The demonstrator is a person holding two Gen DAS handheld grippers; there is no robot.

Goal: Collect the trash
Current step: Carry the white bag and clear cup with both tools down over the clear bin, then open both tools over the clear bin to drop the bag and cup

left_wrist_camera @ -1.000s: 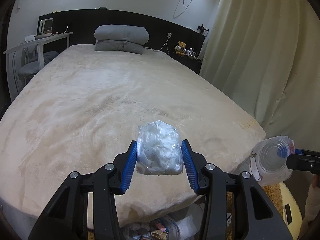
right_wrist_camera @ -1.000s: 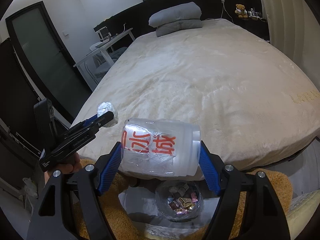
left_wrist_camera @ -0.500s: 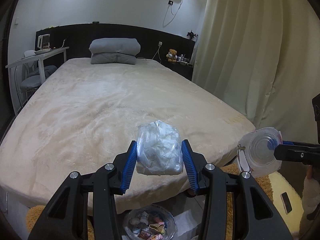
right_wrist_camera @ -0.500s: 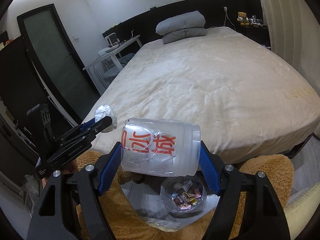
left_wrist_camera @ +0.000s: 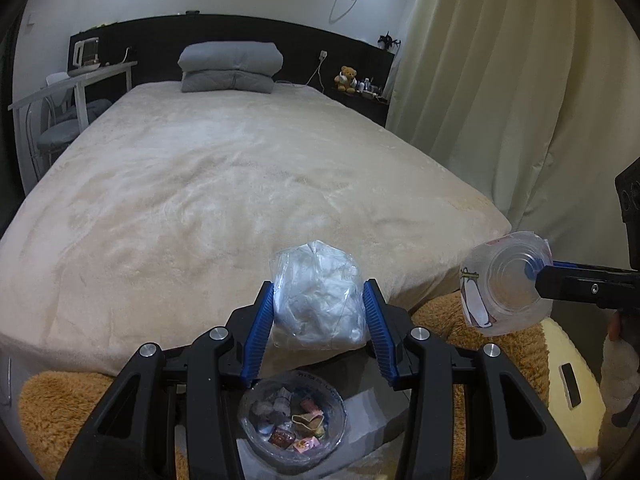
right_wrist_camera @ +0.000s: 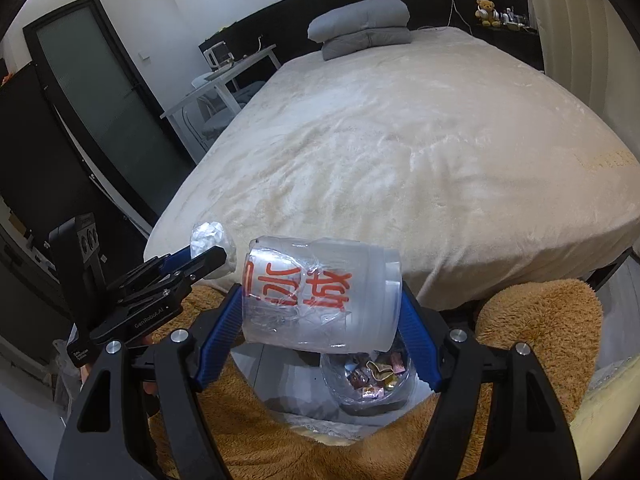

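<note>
My left gripper (left_wrist_camera: 319, 306) is shut on a crumpled clear plastic bag (left_wrist_camera: 318, 296), held in the air above the foot of the bed. It also shows in the right wrist view (right_wrist_camera: 212, 240). My right gripper (right_wrist_camera: 320, 300) is shut on a clear plastic cup with red characters (right_wrist_camera: 316, 294), lying sideways between the blue pads; the cup shows in the left wrist view (left_wrist_camera: 502, 284) at the right. Below both grippers on the floor stands a bin lined with a clear bag (left_wrist_camera: 290, 420), holding several wrappers; it also shows in the right wrist view (right_wrist_camera: 366, 376).
A large bed with a cream blanket (left_wrist_camera: 224, 184) fills the view ahead, grey pillows (left_wrist_camera: 230, 66) at its head. A brown fluffy rug (right_wrist_camera: 536, 320) surrounds the bin. Curtains (left_wrist_camera: 500, 80) hang at the right. A white desk (left_wrist_camera: 76, 80) stands left.
Both grippers have drawn back from the bed and tilted down with their loads. The bin on the floor has come fully into view below them.
</note>
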